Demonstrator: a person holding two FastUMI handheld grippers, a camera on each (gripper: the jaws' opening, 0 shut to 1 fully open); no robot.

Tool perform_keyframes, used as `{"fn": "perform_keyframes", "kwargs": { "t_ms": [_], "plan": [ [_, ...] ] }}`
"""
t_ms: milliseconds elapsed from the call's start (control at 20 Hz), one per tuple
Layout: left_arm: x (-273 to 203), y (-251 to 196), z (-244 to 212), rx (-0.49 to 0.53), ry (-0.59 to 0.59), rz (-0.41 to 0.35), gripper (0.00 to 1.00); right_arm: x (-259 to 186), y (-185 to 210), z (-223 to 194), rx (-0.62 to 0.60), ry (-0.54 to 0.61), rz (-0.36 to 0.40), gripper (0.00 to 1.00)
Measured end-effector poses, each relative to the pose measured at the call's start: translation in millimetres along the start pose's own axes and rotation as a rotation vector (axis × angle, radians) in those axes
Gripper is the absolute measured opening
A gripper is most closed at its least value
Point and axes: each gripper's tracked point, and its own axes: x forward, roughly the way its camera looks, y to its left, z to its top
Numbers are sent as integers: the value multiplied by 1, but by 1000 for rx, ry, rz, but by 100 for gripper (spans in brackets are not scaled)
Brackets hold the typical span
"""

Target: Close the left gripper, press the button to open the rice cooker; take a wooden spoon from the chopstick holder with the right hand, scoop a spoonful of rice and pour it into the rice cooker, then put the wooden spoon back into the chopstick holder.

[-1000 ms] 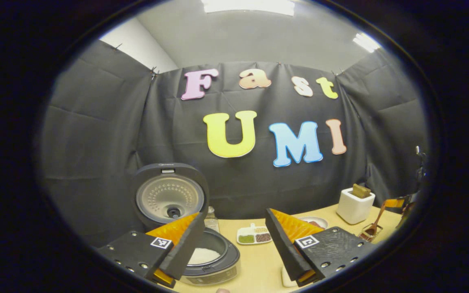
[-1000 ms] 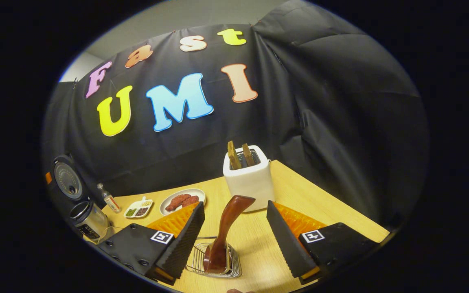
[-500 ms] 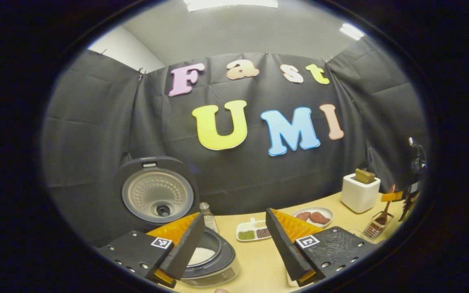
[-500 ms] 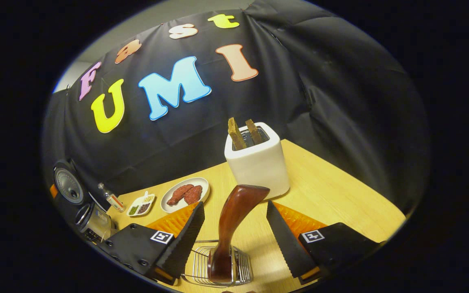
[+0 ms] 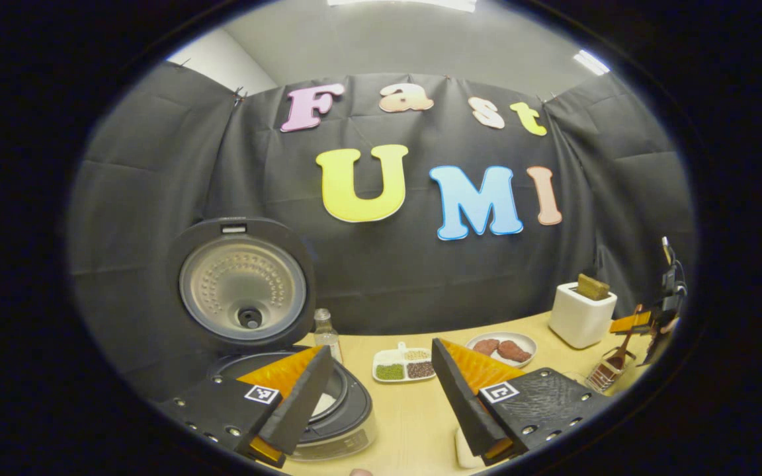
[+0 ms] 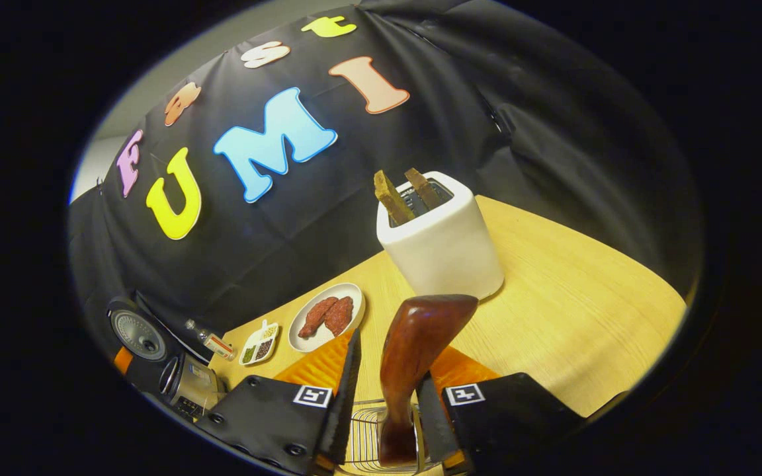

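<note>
The right hand-held gripper (image 6: 384, 410) has its two fingers drawn in against the handle of the wooden spoon (image 6: 417, 357), one on each side, gripping it just above the wire chopstick holder (image 6: 364, 443). The spoon stands nearly upright, its bowl end down inside the holder and its broad rounded handle end leaning toward the white toaster (image 6: 440, 244), which has two slices of browned bread sticking up from its slots. The holder sits on the wooden worktop (image 6: 573, 311) near the toaster. Farther off along the worktop are a white plate (image 6: 327, 317) with two reddish pieces of food, a small divided dish (image 6: 258, 342) of grains, and a little bottle (image 6: 211, 342). From the left gripper view, the left hand-held gripper (image 5: 381, 410) is open, fingers spread well apart and holding nothing, hovering over the near edge of the worktop. The rice cooker (image 5: 348, 413) sits just behind its left finger with its lid (image 5: 242, 287) standing fully up, the perforated metal inner face turned toward us; some white rice shows in the pot behind the finger. Across the worktop in that view, the plate, divided dish and bottle lie between the cooker and the toaster, with the spoon and holder beyond, near the toaster, where the other gripper reaches in.
</note>
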Motion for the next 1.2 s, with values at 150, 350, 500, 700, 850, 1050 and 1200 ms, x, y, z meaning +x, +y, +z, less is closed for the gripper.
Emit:
{"fn": "perform_keyframes", "kwargs": {
  "t_ms": [150, 350, 500, 700, 850, 1050, 1200],
  "plan": [
    [-3, 6, 1, -4, -13, 12, 93, -1, -7, 3, 27, -17, -44, 39],
    [-10, 7, -1, -13, -23, 2, 93, -18, 4, 16, 13, -73, -14, 24],
    [-13, 8, -2, -17, -23, -5, 94, -38, 21, 36, -26, -155, 15, 19],
    [-23, 23, 2, -22, -56, 14, 93, -71, 41, 65, -37, -264, 28, 19],
    [-33, 26, -5, -74, -50, -20, 93, -97, 56, 90, -26, -354, 33, 19],
    [-41, 26, -10, -108, -57, -62, 94, -121, 100, 93, -52, -407, 108, 19],
    [-44, 32, -15, -116, -51, -64, 93, -132, 143, 85, -94, -412, 196, 19]
  ]
}}
